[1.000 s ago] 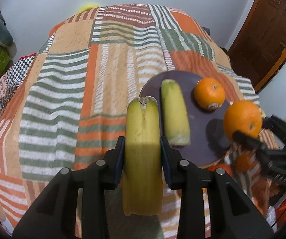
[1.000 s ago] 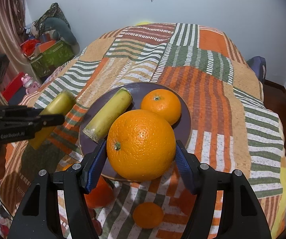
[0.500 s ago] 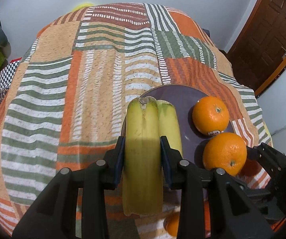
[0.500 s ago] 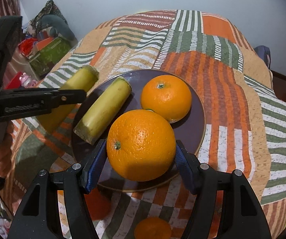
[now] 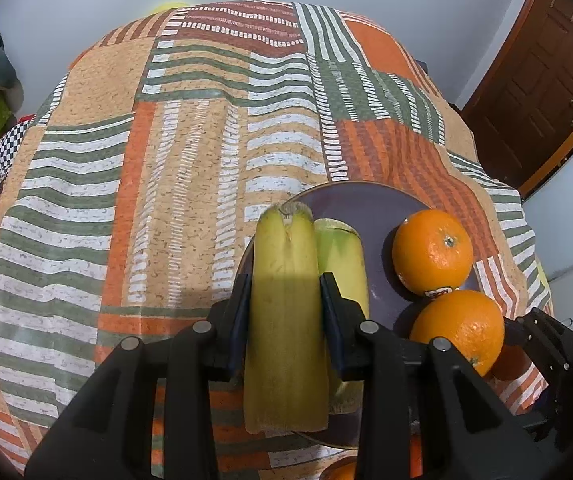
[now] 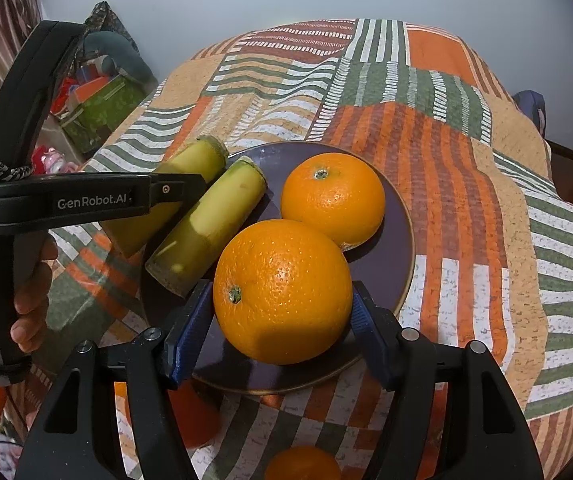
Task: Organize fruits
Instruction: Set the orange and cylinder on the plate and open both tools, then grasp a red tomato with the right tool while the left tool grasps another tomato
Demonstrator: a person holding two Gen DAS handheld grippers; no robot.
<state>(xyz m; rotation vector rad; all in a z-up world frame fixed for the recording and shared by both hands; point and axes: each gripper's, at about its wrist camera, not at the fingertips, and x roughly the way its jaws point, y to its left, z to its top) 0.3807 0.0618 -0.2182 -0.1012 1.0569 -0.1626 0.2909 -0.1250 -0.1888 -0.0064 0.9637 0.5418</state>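
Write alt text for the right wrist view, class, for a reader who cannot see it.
The right gripper holds a large orange over a dark plate on a striped patchwork cloth. The plate holds another orange and a banana piece; at left, the left gripper holds a second banana piece.

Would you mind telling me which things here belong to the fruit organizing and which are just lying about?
Part of the job:
- held banana piece in left gripper
- held orange in right gripper
- plate with second banana piece and second orange
- loose orange on the cloth

Lying about:
- green box
- patchwork cloth
- wooden door
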